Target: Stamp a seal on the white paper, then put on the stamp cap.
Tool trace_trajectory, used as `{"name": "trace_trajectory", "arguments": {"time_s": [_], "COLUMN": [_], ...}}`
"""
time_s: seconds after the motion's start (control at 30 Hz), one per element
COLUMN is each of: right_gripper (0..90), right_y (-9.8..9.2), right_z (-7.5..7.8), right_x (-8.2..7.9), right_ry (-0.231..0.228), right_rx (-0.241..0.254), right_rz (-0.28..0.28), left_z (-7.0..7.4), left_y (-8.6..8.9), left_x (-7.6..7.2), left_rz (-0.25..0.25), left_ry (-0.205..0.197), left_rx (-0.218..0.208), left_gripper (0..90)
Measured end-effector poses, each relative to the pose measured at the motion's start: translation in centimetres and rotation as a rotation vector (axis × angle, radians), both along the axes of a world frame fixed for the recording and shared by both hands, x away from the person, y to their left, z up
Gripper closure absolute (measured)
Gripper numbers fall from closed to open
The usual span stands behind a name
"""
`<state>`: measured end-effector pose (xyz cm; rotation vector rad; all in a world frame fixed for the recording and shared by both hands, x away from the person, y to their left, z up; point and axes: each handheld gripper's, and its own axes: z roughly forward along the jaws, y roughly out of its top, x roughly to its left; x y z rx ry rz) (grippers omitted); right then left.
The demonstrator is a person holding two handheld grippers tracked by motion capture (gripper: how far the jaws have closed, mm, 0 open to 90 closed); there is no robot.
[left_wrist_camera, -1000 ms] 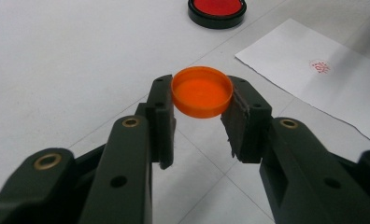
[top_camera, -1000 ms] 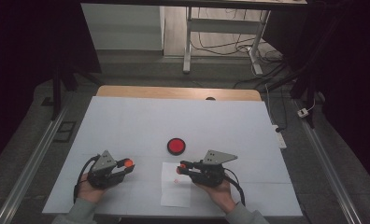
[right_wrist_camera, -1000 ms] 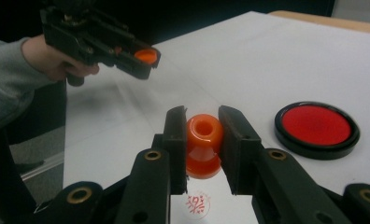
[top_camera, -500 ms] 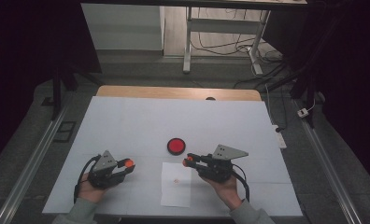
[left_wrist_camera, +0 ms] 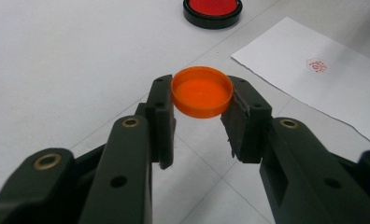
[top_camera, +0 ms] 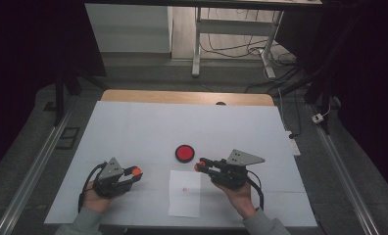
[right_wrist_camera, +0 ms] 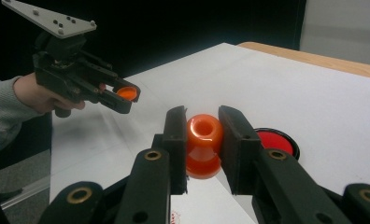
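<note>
My left gripper (top_camera: 135, 171) sits at the table's front left, shut on a shallow orange cap (left_wrist_camera: 202, 91) held open side up between its pads. My right gripper (top_camera: 199, 165) is shut on an orange stamp (right_wrist_camera: 203, 140) with a rounded knob, held just above the table and pointing left. Between the two grippers lies a white paper sheet (top_camera: 184, 203) with a small red stamp mark (top_camera: 184, 189) on it. A round red ink pad (top_camera: 184, 152) in a black case rests just beyond the sheet, close to the right gripper's tips. The right gripper view also shows the left gripper (right_wrist_camera: 122, 95) with the cap (right_wrist_camera: 127, 92).
A white cover spreads over the table (top_camera: 133, 127), with a bare wooden strip (top_camera: 182, 96) along the far edge. Metal rails (top_camera: 35, 166) run along both sides of the table. A desk frame with cables (top_camera: 231, 44) stands on the floor behind.
My right gripper has lifted off the sheet with the stamp and moved right and farther away, which uncovers the red mark. The left gripper has stayed still.
</note>
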<state>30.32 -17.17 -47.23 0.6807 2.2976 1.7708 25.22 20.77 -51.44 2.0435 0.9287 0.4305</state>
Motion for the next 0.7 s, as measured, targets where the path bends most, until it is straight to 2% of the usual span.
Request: {"name": "trace_trajectory", "arguments": {"time_s": [0.5,0.7], "right_gripper": [72.3,72.3], "right_y": [-0.2,-0.2], "right_z": [0.3,0.3], "right_x": [0.1,0.1], "right_ry": [-0.011,-0.014], "right_rx": [-0.003,-0.009], "right_rz": [-0.006,-0.008], "left_z": [0.7,1.3], "left_y": [-0.9,-1.9], "left_x": [0.4,0.8], "left_rz": [-0.036,-0.073], "left_ry": [-0.022,-0.035], "left_rx": [0.011,0.013], "left_gripper": [64.3,64.3]}}
